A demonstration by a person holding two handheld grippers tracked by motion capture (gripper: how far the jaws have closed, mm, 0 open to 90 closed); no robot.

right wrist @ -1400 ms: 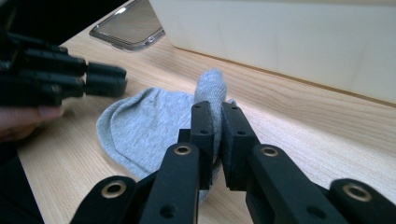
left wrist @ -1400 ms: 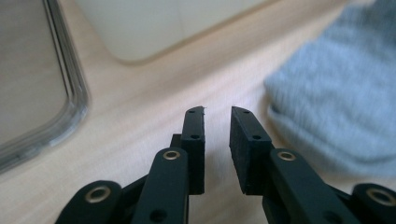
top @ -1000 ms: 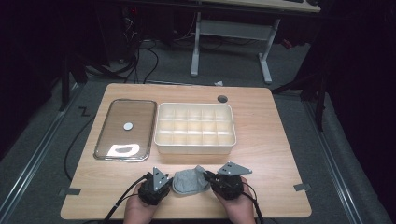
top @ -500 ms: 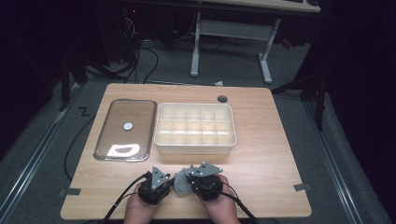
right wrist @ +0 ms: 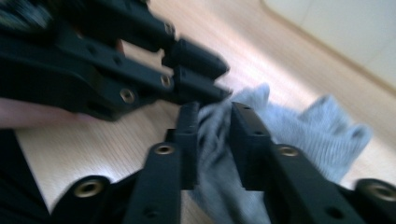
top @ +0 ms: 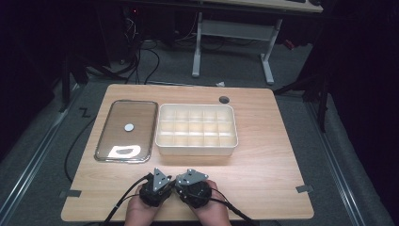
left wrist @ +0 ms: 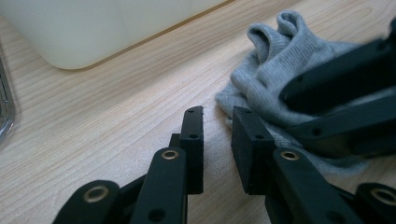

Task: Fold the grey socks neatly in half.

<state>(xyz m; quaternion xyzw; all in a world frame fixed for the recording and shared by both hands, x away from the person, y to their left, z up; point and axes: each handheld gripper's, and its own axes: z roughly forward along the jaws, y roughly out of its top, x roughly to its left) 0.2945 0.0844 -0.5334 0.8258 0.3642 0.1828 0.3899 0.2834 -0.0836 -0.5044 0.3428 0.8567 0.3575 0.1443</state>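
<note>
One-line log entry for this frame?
right gripper: shut on grey knit cloth | left gripper: open, beside cloth, empty | white compartment tray: empty

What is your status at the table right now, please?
Right gripper shut on grey sock. Left gripper open, empty, beside sock. Divided bin and glass lid beyond, nothing blocking.

the table (top: 263,141) is light wood with a fine grain, and the divided box (top: 196,130) on it is cream white. the cloth (left wrist: 275,74) is grey with a ribbed knit, and both grippers' jaws are black with small brass-coloured rivets. the flat tray (top: 126,130) has a silver shiny rim.
</note>
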